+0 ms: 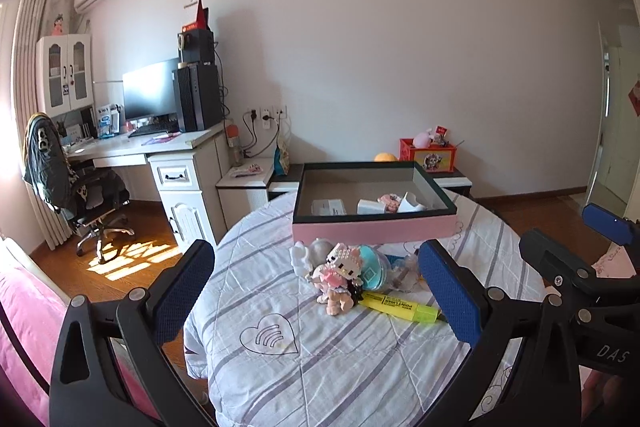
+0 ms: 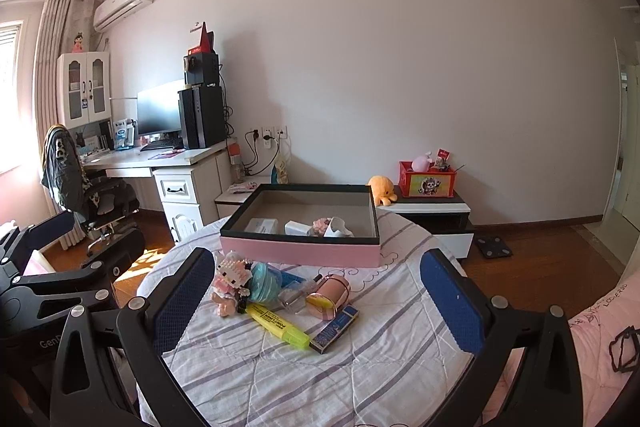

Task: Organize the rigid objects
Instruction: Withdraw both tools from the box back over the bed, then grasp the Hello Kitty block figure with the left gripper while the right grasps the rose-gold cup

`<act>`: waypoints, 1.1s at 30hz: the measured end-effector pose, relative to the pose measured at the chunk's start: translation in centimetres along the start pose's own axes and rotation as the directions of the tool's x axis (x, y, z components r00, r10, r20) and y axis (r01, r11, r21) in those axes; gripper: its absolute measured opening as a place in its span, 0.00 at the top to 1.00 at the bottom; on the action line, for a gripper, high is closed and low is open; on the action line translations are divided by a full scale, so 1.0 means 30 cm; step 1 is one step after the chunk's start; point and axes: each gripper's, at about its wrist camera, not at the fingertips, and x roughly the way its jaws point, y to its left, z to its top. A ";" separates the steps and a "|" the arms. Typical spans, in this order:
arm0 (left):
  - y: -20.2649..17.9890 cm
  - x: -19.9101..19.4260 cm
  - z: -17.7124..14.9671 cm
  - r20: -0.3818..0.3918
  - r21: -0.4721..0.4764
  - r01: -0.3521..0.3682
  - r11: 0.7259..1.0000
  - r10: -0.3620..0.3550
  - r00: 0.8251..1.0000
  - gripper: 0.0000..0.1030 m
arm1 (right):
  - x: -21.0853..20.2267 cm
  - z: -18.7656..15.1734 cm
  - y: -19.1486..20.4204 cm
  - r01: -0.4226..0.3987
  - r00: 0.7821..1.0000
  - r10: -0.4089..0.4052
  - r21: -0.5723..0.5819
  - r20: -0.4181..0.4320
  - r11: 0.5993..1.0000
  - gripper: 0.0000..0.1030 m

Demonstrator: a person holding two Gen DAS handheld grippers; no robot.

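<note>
1. Pink box (image 2: 300, 251) sits on striped quilt (image 2: 360, 367); clutter lies just in front: block figure (image 2: 230, 277), teal container (image 2: 264, 281), yellow highlighter (image 2: 278, 325).
2. Only the right view shows blue case (image 2: 334, 329) and pink cylinder (image 2: 330, 295).
3. Highlighter's long axis runs diagonally, away from the box.
4. Left gripper (image 1: 316, 295), right gripper (image 2: 316, 303): jaws apart, empty.

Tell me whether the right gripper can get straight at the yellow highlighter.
Probably yes. The right gripper is open and empty, and the yellow highlighter lies between its fingers' line of approach on the quilt, uncovered. Only the small blue box beside its tip crowds it.
</note>
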 end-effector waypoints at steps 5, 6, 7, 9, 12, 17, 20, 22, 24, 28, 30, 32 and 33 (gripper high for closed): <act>0.001 0.143 -0.091 -0.136 0.011 0.047 0.999 -0.045 0.990 0.00 | 0.131 -0.082 -0.021 -0.002 0.994 0.002 0.003 -0.112 1.000 0.00; 0.001 0.173 -0.109 -0.163 0.015 0.051 0.999 -0.048 0.985 0.00 | 0.154 -0.099 -0.022 -0.004 0.991 0.004 0.004 -0.134 1.000 0.00; 0.001 0.202 -0.124 -0.187 0.017 0.049 0.999 -0.045 0.981 0.00 | 0.182 -0.118 -0.027 -0.004 0.988 0.005 0.004 -0.157 1.000 0.00; 0.006 0.255 -0.151 -0.229 0.014 0.035 0.999 -0.031 0.973 0.00 | 0.232 -0.149 -0.041 -0.001 0.980 0.003 0.008 -0.197 1.000 0.00; 0.019 0.325 -0.166 -0.268 -0.007 0.033 0.999 -0.034 0.963 0.00 | 0.297 -0.181 -0.065 -0.002 0.969 0.008 0.024 -0.247 1.000 0.00; 0.016 0.432 -0.146 -0.283 -0.015 0.016 1.000 -0.020 0.959 0.00 | 0.374 -0.203 -0.104 0.002 0.959 0.012 0.047 -0.282 0.999 0.00; 0.004 0.500 -0.127 -0.292 -0.015 0.011 1.000 -0.015 0.956 0.00 | 0.410 -0.203 -0.122 0.004 0.957 0.012 0.056 -0.290 0.998 0.00; -0.014 0.549 -0.122 -0.305 -0.002 0.004 1.000 -0.005 0.952 0.00 | 0.435 -0.201 -0.131 0.006 0.955 0.011 0.057 -0.295 0.998 0.00; -0.030 0.589 -0.120 -0.319 0.020 0.001 1.000 0.005 0.948 0.00 | 0.459 -0.196 -0.135 0.007 0.954 0.011 0.059 -0.301 0.998 0.00; -0.035 0.652 -0.113 -0.338 0.019 0.002 1.000 0.005 0.941 0.00 | 0.509 -0.185 -0.150 0.010 0.950 0.011 0.065 -0.312 0.998 0.00; -0.022 0.674 -0.116 -0.352 0.003 0.017 1.000 -0.014 0.936 0.00 | 0.532 -0.179 -0.156 0.006 0.948 0.017 0.071 -0.317 0.997 0.00; -0.009 0.699 -0.128 -0.376 -0.006 0.019 1.000 -0.020 0.926 0.01 | 0.558 -0.172 -0.154 0.004 0.945 0.018 0.068 -0.327 0.998 0.00; -0.001 0.705 -0.133 -0.377 -0.019 0.026 0.999 -0.031 0.926 0.02 | 0.574 -0.170 -0.152 0.003 0.942 0.019 0.065 -0.335 0.998 0.00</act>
